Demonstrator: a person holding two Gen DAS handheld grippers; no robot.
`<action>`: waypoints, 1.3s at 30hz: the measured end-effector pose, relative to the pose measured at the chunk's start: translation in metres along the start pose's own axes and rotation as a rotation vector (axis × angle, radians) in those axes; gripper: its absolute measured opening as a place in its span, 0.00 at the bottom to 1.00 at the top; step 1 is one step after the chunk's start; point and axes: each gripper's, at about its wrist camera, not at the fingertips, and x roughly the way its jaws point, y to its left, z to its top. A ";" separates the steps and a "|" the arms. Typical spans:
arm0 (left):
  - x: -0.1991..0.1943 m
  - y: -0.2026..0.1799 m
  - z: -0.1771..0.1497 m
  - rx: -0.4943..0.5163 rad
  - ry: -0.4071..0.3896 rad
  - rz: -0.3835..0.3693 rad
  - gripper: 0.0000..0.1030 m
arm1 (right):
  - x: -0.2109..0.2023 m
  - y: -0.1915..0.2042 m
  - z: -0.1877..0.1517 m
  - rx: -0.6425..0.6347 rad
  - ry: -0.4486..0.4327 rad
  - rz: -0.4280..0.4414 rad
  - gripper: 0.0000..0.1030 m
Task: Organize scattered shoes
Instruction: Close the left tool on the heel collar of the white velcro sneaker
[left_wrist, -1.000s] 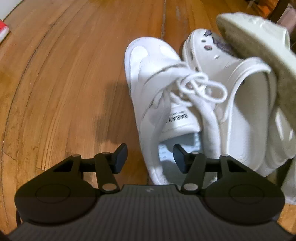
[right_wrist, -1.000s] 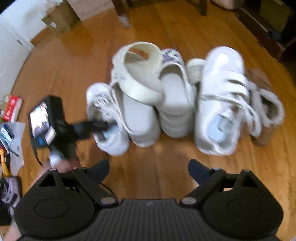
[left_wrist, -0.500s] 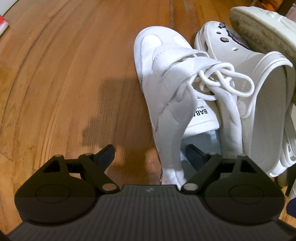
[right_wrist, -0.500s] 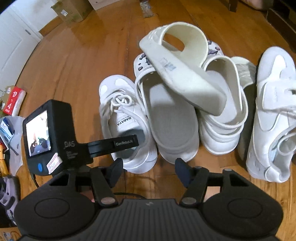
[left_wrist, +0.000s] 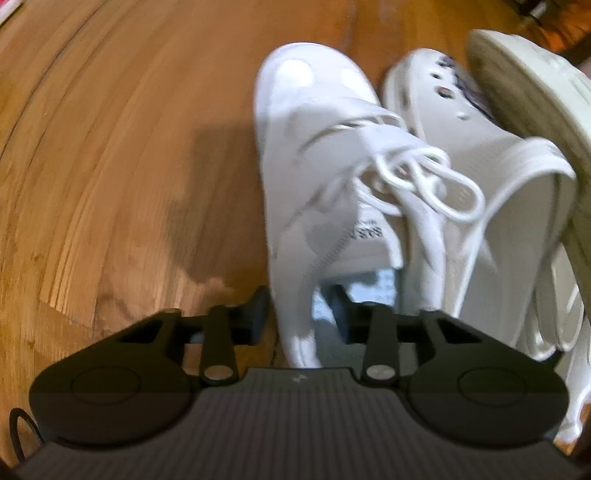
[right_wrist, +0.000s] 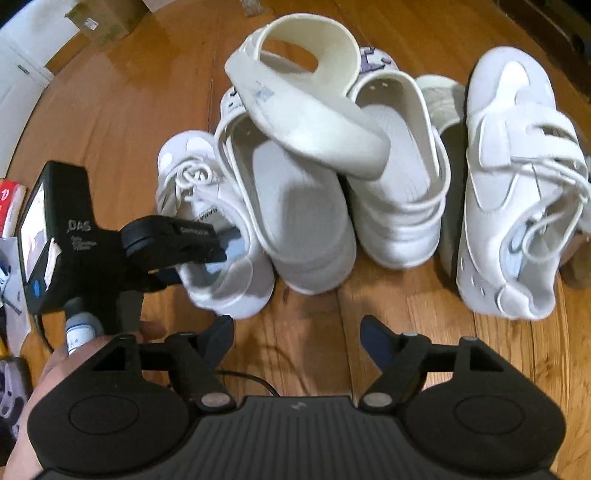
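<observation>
A white lace-up sneaker (left_wrist: 314, 147) lies on the wooden floor at the left end of a row of shoes. My left gripper (left_wrist: 299, 314) is shut on the left wall of its heel opening; in the right wrist view the left gripper (right_wrist: 192, 240) clamps that sneaker (right_wrist: 173, 162). To its right sit two white clogs (right_wrist: 295, 206), with a cream slide (right_wrist: 306, 99) lying tilted across them. The matching white sneaker (right_wrist: 517, 184) stands further right. My right gripper (right_wrist: 297, 336) hangs open over bare floor just in front of the row, holding nothing.
A brown fuzzy slipper (right_wrist: 576, 273) peeks out at the far right edge. A cardboard box (right_wrist: 107, 18) stands at the back left, with a red packet (right_wrist: 9, 206) and papers along the left. A hand (right_wrist: 55, 369) holds the left gripper's handle.
My left gripper's fingers have shut on the sneaker's heel wall; half a second ago they stood open around it. The right gripper has shifted slightly and remains open.
</observation>
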 end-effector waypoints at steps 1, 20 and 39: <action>-0.002 0.000 -0.002 0.008 -0.007 0.006 0.14 | -0.003 -0.001 -0.001 -0.003 -0.001 -0.003 0.76; -0.112 -0.013 -0.012 0.110 0.006 -0.058 0.00 | -0.051 -0.045 -0.033 -0.139 0.095 0.077 0.77; -0.033 0.018 0.018 0.117 -0.245 -0.075 0.50 | -0.050 -0.012 -0.038 -0.172 -0.079 0.143 0.79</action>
